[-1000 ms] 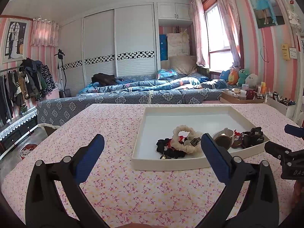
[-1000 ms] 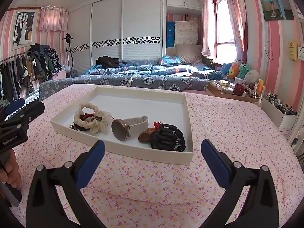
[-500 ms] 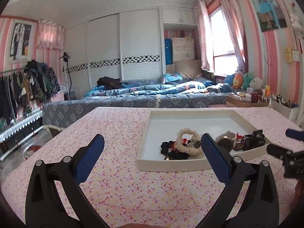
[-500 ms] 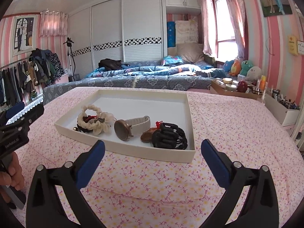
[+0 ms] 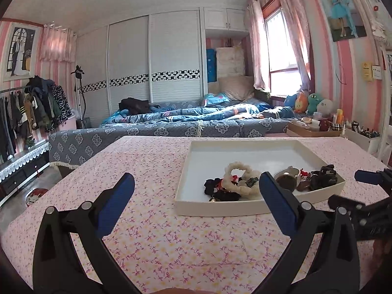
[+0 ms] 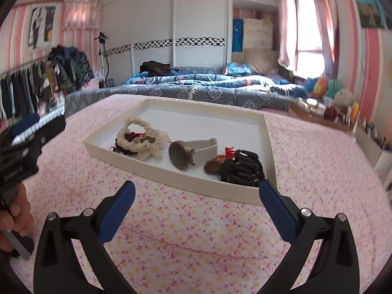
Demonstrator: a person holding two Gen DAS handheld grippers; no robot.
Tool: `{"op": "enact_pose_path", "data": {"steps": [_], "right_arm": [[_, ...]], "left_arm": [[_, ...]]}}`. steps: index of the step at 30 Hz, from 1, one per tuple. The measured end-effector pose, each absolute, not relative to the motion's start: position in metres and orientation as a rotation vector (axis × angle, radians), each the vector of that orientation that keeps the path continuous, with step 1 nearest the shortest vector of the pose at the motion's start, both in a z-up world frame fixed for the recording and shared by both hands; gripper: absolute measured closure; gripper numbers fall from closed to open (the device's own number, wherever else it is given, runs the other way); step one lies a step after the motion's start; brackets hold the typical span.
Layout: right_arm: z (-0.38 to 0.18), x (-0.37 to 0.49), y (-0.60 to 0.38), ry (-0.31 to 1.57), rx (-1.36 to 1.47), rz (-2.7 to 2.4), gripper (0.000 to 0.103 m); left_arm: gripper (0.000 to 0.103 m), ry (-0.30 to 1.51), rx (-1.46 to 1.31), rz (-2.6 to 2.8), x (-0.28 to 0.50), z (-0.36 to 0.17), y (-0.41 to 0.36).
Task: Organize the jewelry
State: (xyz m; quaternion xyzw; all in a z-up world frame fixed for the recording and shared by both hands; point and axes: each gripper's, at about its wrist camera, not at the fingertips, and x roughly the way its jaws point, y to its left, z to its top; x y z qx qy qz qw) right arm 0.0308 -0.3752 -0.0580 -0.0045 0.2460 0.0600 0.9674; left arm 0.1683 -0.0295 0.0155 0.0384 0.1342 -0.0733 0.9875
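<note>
Our 2 grippers, left gripper (image 5: pixel 196 191) and right gripper (image 6: pixel 196 192), gape wide, empty. The watch (image 6: pixel 188 152) lies in the tray (image 6: pixel 186 183) at 12 o'clock; it looks rigid, slick-faced, so we'd pinch its soft strap.

The right hand-held gripper (image 6: pixel 196 196) has moved closer to the white tray (image 6: pixel 269 147); the watch (image 6: pixel 191 150) now sits nearer frame centre.

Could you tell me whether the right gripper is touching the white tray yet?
Apart. In the right wrist view the right gripper is open over the tablecloth, and a strip of cloth shows between its fingertips and the near wall of the white tray.
</note>
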Motion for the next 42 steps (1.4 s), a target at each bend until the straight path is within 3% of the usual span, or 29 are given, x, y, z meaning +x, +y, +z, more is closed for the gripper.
{"op": "enact_pose_path", "data": {"steps": [22, 42], "right_arm": [[-0.053, 0.029, -0.387, 0.452, -0.058, 0.088, 0.002], [-0.048, -0.043, -0.429, 0.317, 0.018, -0.036, 0.002]], "left_arm": [[0.003, 0.285, 0.099, -0.166, 0.164, 0.016, -0.039], [0.003, 0.279, 0.097, -0.157, 0.134, 0.016, -0.030]]}}
